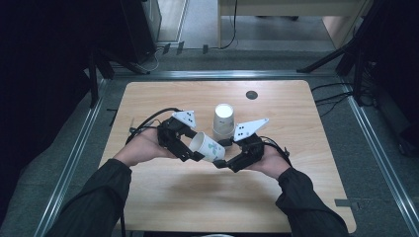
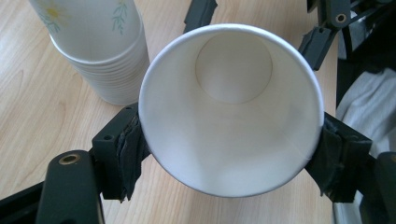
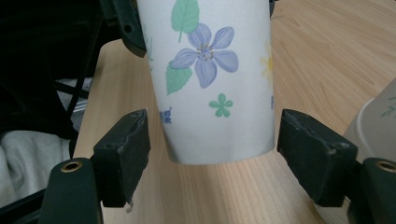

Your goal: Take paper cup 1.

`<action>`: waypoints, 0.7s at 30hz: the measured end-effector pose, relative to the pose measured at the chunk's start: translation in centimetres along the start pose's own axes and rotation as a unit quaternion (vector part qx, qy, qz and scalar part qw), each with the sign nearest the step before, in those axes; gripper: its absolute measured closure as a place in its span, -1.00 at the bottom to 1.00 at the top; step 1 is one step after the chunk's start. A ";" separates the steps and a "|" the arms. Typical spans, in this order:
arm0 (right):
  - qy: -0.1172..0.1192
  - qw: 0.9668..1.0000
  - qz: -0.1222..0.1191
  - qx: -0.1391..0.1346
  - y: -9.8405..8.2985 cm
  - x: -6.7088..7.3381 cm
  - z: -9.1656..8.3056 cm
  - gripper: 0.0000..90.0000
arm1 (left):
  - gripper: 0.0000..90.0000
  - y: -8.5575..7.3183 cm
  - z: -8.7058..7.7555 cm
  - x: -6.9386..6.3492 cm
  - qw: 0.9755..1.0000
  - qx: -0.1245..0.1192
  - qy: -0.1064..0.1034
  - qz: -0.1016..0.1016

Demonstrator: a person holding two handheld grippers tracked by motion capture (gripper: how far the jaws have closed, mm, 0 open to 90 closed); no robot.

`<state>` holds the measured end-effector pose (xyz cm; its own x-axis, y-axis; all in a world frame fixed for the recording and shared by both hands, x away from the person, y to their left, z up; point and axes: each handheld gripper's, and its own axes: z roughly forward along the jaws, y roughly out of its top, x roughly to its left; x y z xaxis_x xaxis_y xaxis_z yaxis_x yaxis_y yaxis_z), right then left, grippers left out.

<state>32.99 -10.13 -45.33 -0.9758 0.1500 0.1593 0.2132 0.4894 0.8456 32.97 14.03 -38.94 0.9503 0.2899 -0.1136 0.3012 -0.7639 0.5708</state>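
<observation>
Here, the left gripper [image 1: 193, 154] clamps one paper cup [image 1: 208, 147] at its rim; the right gripper's [image 1: 221, 163] wide jaws flank its base beside one cup stack [image 1: 224, 121].

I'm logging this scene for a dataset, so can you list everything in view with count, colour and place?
paper cup: one, white with flower print, lying sideways above the table centre, its rim end held by the left gripper
stack of cups: one stack, white with print, upside down just behind the held cup
table: one, light wood, centre of the high view
round cap: one, dark, set in the tabletop near the far edge
left hand-held gripper: one, black, jaws pressed on the cup's rim from both sides
right hand-held gripper: one, black, jaws open either side of the cup's base, not touching it
sleeves: two, dark, bottom of the high view
</observation>
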 end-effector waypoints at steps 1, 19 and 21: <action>-0.002 1.000 -0.001 0.002 0.1 0.0 0.1 -0.42 | -0.49 0.2 0.0 0.0 1.000 0.011 0.003 0.001; 0.001 1.000 -0.011 0.010 0.6 0.1 1.6 -0.26 | -0.50 2.3 0.3 -0.4 0.996 0.082 0.014 0.036; 0.001 1.000 -0.012 0.014 0.5 0.1 1.7 -0.24 | -0.50 2.3 0.4 -0.5 0.996 0.081 0.012 0.037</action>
<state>33.07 -8.41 -45.72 -0.9809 0.1354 0.1399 0.1903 0.5159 0.8352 33.27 11.88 -37.89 0.9685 0.2427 -0.0555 0.2421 -0.8659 0.4378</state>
